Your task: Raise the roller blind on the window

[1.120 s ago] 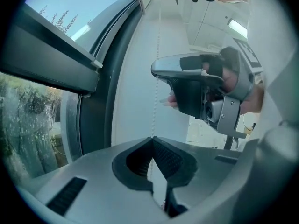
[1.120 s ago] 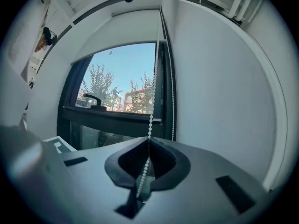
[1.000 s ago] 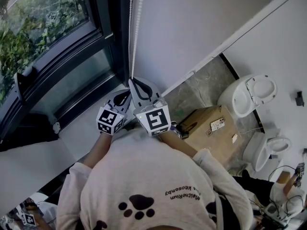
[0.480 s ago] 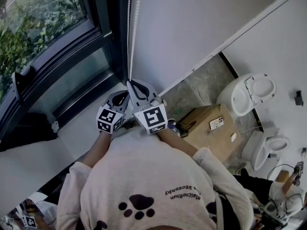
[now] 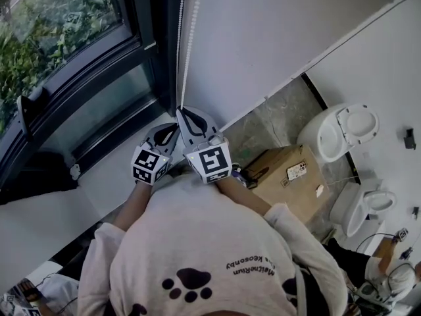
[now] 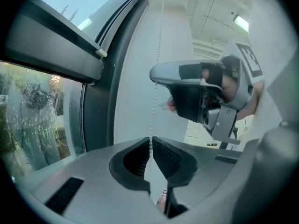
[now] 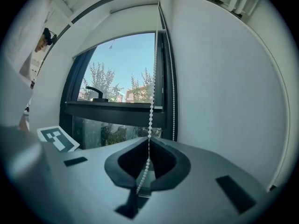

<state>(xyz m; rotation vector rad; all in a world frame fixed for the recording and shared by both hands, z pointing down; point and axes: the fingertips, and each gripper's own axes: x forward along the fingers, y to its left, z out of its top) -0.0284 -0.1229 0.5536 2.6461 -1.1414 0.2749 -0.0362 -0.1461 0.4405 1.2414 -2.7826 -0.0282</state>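
Over the last second almost nothing changed. Your left gripper point(image 5: 169, 132) and right gripper point(image 5: 185, 114) kept to the same spot at the foot of the bead chain point(image 5: 179, 51), close together and near your chest. Both stayed clamped on the chain. The left gripper's jaws met on it at their very tips. The right gripper's jaws were closed round it slightly higher, by the look of it on the same strand, with a slack tail curling down below them.

With neither hand travelling, I judge that no chain was being fed, so this was a pause between pulls. The next pull would call for one hand to let go and take hold further up.

The chain stood upright, its long axis vertical, running from your jaws straight up along the dark window frame point(image 5: 148, 18), between the window point(image 5: 59, 38) on the left and the white wall point(image 5: 276, 31) on the right. A second strand point(image 7: 172, 78) hung free just right of the held one.

The roller blind itself showed in no view. The glass lay bare as far up as the right gripper view reached, so you could not have told from here how high it sat.
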